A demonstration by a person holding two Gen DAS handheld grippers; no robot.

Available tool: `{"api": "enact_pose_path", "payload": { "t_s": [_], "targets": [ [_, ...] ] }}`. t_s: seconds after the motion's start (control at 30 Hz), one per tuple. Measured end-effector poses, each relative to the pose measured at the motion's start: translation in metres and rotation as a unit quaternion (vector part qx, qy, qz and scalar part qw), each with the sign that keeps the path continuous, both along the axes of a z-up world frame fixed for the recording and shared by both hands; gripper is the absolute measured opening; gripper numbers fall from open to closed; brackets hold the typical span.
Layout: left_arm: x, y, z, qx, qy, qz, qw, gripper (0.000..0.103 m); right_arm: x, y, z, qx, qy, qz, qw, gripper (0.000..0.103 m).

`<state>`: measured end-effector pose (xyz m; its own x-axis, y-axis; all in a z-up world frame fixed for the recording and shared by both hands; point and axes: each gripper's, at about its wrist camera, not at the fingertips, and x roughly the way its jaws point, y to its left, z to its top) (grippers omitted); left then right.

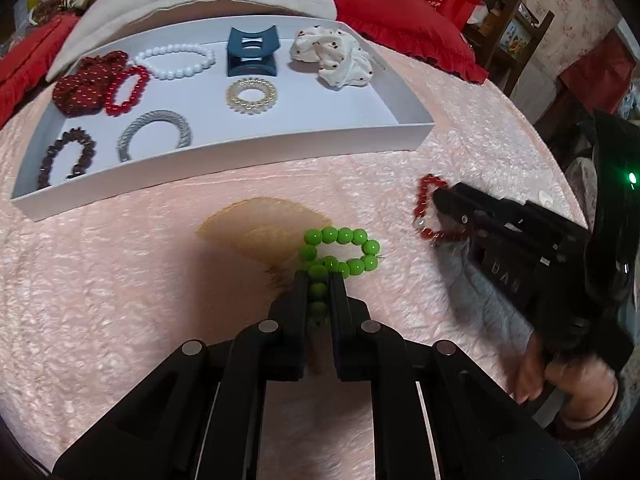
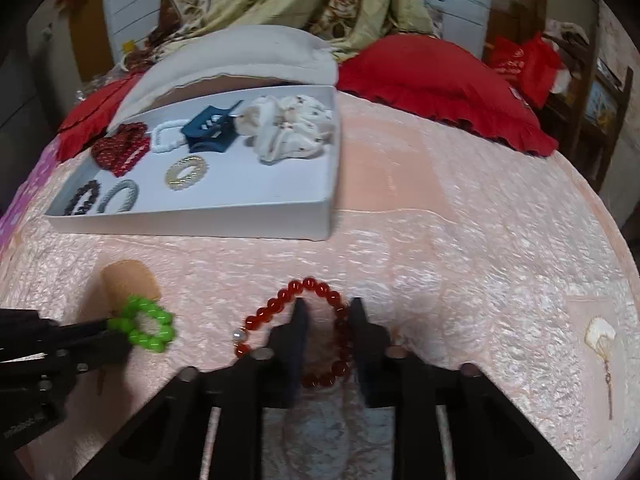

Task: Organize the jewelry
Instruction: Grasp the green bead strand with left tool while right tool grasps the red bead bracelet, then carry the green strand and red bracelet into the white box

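Pinching the green bead bracelet (image 1: pixel 340 254) on the pink bedspread (image 1: pixel 120 280), at 5 o'clock from the white tray (image 1: pixel 224 168), left gripper (image 1: pixel 318 280) is clamped on its near beads; right gripper (image 2: pixel 326 312), parted, straddles the red bead bracelet's (image 2: pixel 304 332) right strand: light, floppy, slippery, so grip across one strand.

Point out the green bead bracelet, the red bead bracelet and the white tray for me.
green bead bracelet (image 1: pixel 344 250): left wrist view, far loop of beads.
red bead bracelet (image 2: pixel 280 300): right wrist view, upper-left arc.
white tray (image 1: pixel 224 160): left wrist view, near wall.

Glossy green bead bracelet (image 1: pixel 340 254) lies on a rough, plush pink cloth bedspread (image 1: pixel 120 280).
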<state>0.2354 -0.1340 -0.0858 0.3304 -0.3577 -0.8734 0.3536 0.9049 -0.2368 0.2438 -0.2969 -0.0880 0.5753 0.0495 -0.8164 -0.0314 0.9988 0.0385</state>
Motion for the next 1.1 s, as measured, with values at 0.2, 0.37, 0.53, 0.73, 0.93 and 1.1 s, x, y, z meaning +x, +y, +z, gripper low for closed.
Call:
{"api": "enact_pose_path", "payload": {
  "t_s": [0.2,0.37,0.53,0.73,0.93,1.1],
  "targets": [
    [-0.015,0.004,0.015,-0.007,-0.007,0.002,0.9999,0.008,-0.013,-0.016,0.013,0.087,-0.019,-0.013,0.996,0.007],
    [-0.034,0.022,0.048,-0.036,-0.022,0.011,0.999,0.008,-0.031,-0.025,0.039,0.133,-0.041,-0.018,0.99,0.007],
    [-0.06,0.042,0.077,-0.06,-0.039,0.02,0.9973,0.008,-0.05,-0.026,0.061,0.156,-0.054,-0.01,0.986,0.007],
    [-0.074,0.065,0.099,-0.076,-0.047,0.04,0.9952,0.008,-0.071,-0.018,0.089,0.15,-0.076,0.004,0.986,0.007],
    [-0.085,0.086,0.115,-0.078,-0.058,0.061,0.9934,0.008,-0.085,-0.007,0.115,0.138,-0.095,0.019,0.986,0.007],
    [-0.087,0.099,0.13,-0.072,-0.073,0.071,0.9922,0.008,-0.088,0.001,0.131,0.12,-0.103,0.033,0.987,0.007]
  ]
}}
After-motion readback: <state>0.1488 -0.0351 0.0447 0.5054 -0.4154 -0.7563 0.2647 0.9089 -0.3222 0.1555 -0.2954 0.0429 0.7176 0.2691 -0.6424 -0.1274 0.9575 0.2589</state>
